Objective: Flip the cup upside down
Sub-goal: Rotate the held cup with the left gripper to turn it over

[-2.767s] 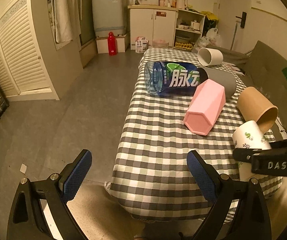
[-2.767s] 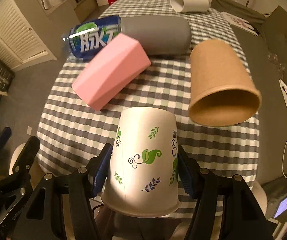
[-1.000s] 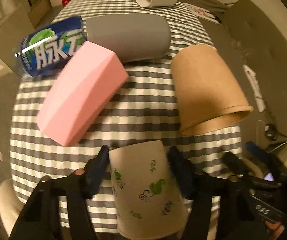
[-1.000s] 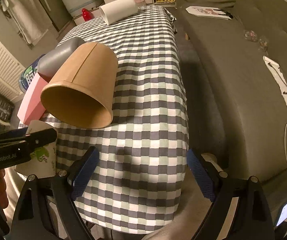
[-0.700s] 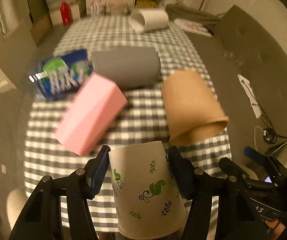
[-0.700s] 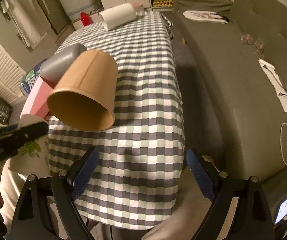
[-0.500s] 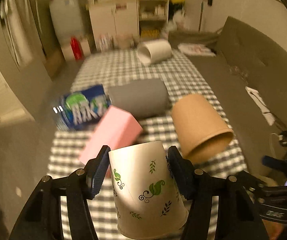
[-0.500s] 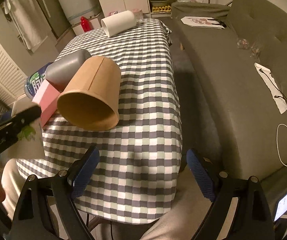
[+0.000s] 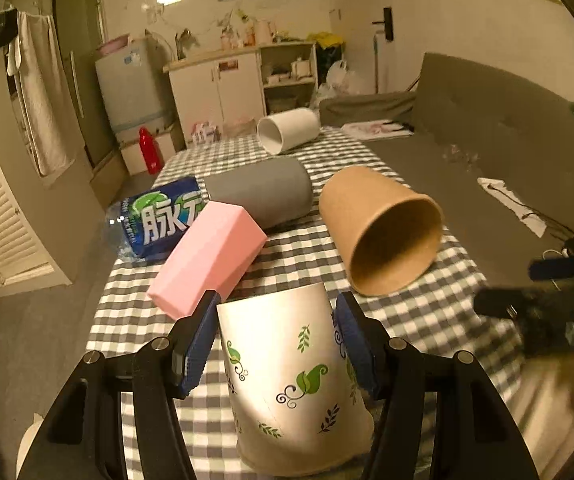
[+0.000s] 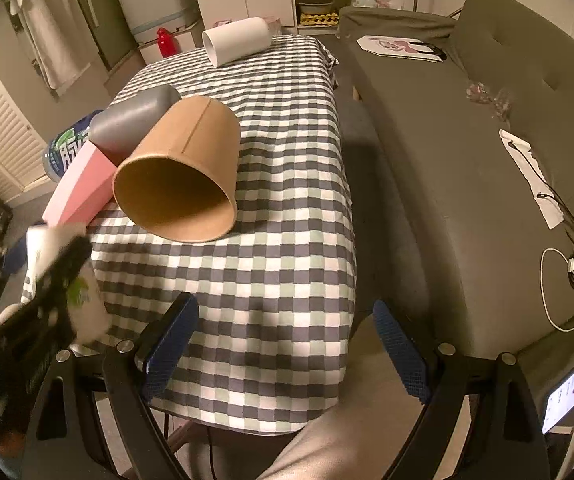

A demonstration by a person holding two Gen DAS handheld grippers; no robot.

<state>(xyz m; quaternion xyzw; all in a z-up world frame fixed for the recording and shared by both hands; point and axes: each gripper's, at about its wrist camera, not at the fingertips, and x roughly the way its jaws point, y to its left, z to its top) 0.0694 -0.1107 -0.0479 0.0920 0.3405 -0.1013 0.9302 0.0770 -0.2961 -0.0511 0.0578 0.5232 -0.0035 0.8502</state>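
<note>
My left gripper (image 9: 275,340) is shut on a white paper cup with green leaf prints (image 9: 291,376), gripped by its sides, base pointing away from the camera and rim toward it, above the near edge of the checked table (image 9: 419,312). In the right wrist view the cup (image 10: 83,300) shows blurred at the left behind the left gripper's body. My right gripper (image 10: 283,344) is open and empty over the table's near right corner.
On the table lie a brown paper cup on its side (image 9: 379,228), a pink hexagonal box (image 9: 211,256), a grey cylinder (image 9: 259,192), a blue bottle (image 9: 155,220) and a white cup (image 9: 287,130). A grey sofa (image 10: 487,152) runs along the right.
The cup passed from my right gripper to my left. The left gripper has since tilted up with it, so the view swung from the tabletop to the room. The right gripper stays open.
</note>
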